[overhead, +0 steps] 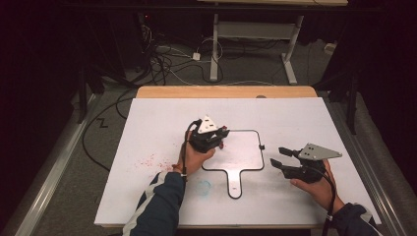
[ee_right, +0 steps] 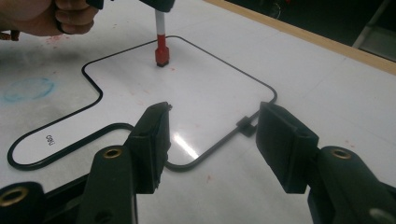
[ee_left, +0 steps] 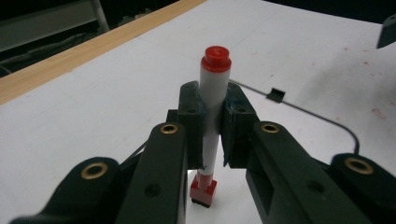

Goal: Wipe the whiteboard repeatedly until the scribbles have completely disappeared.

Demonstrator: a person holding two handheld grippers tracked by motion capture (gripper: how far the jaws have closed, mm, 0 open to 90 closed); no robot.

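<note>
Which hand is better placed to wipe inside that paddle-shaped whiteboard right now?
Left. The left tongs are shut on the marker, its eraser end down on the paddle-shaped whiteboard. The right tongs are open and empty.

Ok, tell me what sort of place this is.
Probably a lab or recording workspace, not a home: a white-covered table, loose cables on the floor, an adjustable desk frame, and a marker clamped in the left gripper.

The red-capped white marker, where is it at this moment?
The red-capped white marker stands upright, clamped in the left gripper. Its lower end rests on the small paddle-shaped whiteboard, near that board's far left corner in the high view.
</note>
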